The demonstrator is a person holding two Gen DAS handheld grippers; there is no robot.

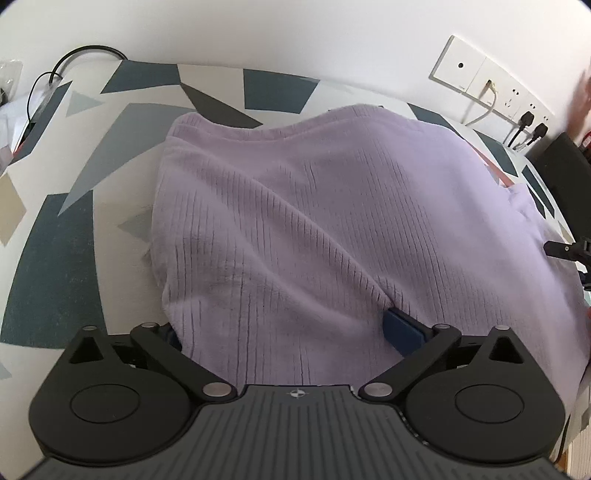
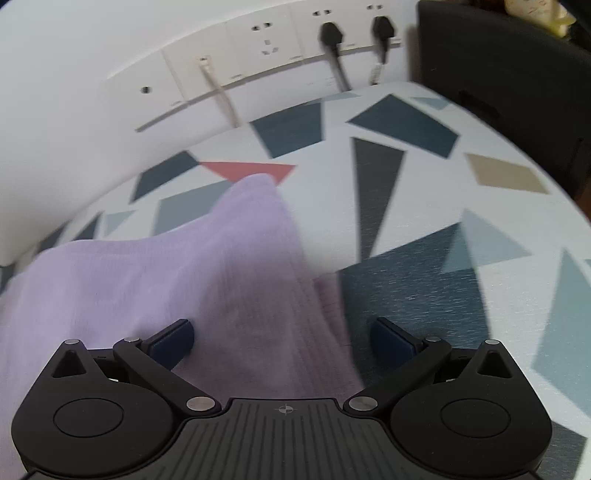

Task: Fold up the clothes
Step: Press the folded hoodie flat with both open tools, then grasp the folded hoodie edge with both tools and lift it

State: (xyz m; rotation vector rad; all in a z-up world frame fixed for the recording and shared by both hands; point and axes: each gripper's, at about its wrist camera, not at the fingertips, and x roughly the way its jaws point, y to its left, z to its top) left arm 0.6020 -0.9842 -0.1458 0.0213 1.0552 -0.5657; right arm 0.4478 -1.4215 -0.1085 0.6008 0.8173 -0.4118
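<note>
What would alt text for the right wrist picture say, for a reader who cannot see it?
A handheld gripper with open fingers straddles a strip of lilac knitted garment lying on a table covered in blue, grey and pink geometric shapes. Behind, a white wall carries sockets with two black plugs. The picture is motion-blurred.

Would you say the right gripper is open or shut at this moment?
Open: the right gripper has its two blue pads wide apart, straddling a ridge of the lilac sweater without clamping it.

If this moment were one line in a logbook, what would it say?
task: fold clothes | lilac sweater spread on patterned table | left gripper open, fabric between fingers | right gripper open over sleeve
</note>
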